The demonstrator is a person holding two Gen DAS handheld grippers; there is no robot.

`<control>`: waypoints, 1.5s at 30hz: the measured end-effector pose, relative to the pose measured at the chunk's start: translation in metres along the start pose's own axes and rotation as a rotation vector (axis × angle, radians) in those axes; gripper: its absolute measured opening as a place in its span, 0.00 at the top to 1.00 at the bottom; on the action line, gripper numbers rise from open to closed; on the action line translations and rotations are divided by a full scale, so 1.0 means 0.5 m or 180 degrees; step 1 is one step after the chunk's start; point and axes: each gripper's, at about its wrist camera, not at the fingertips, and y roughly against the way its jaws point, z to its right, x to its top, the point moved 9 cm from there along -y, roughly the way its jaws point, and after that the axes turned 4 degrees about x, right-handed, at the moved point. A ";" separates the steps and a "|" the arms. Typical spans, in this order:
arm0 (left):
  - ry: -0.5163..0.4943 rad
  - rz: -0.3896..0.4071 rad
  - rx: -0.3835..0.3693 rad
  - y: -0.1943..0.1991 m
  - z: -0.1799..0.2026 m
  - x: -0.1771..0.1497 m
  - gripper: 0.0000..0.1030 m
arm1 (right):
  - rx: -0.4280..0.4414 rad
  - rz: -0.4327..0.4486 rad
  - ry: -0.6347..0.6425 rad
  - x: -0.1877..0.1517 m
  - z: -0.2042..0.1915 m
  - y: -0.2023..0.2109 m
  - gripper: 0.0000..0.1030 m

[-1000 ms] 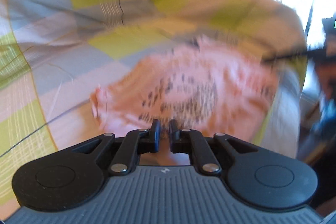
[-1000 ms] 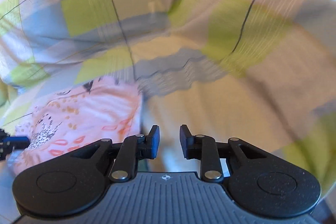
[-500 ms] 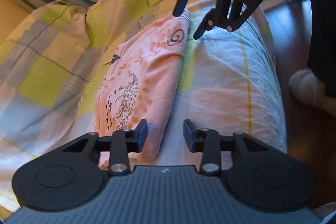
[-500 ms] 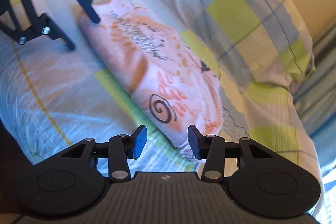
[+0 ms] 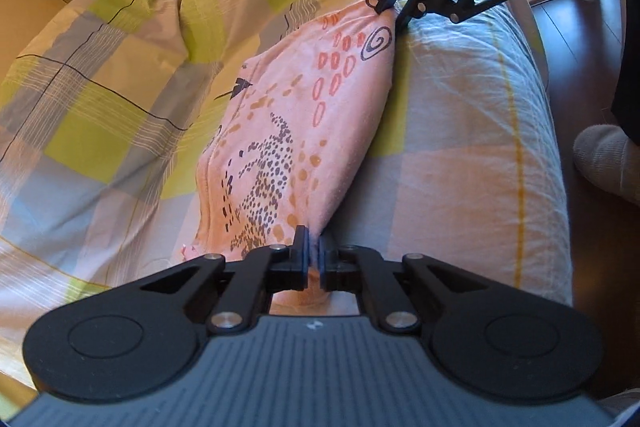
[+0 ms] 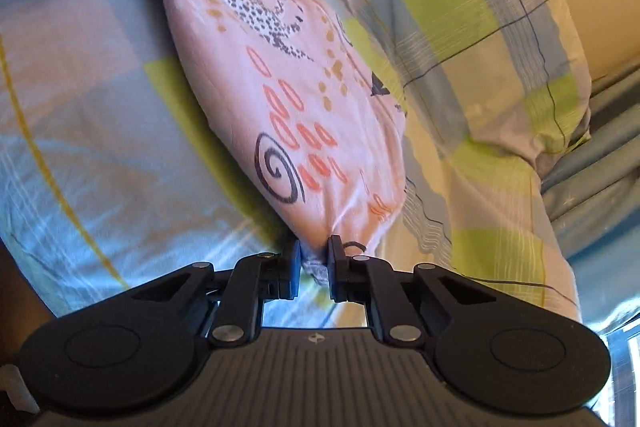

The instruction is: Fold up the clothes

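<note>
I see a pink shirt (image 5: 304,131) with black dots, orange rings and a dark swirl, folded into a long strip on the checked bed cover (image 5: 120,99) and pinched tight at both of its ends.

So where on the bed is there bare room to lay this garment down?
Bare sheet lies between the pink printed garment and the bed's floor-side edge. The other side is crowded by the rumpled checked duvet. Left gripper and right gripper pinch its ends.
</note>
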 end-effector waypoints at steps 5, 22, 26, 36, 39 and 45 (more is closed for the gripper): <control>-0.0017 0.0007 0.0044 0.004 0.003 0.001 0.93 | -0.0120 0.0030 0.0079 0.003 0.007 0.010 0.74; 0.1510 0.0124 -0.0722 0.052 -0.145 -0.050 0.89 | -0.0196 -0.0469 -0.1133 -0.076 0.126 -0.021 0.82; 0.1829 0.0166 -0.0592 0.047 -0.182 -0.058 0.89 | -0.0316 -0.0508 -0.1567 -0.085 0.171 -0.013 0.82; 0.1700 -0.0094 -0.0407 -0.038 -0.148 -0.048 0.85 | 0.0936 0.0496 -0.2461 0.031 0.140 0.025 0.81; 0.1711 -0.0279 -0.0378 -0.057 -0.144 -0.072 0.84 | 0.0983 0.0238 -0.2467 0.014 0.129 -0.003 0.81; 0.1842 -0.0317 -0.0398 -0.058 -0.151 -0.079 0.84 | 0.0890 0.0027 -0.3055 -0.056 0.168 -0.024 0.73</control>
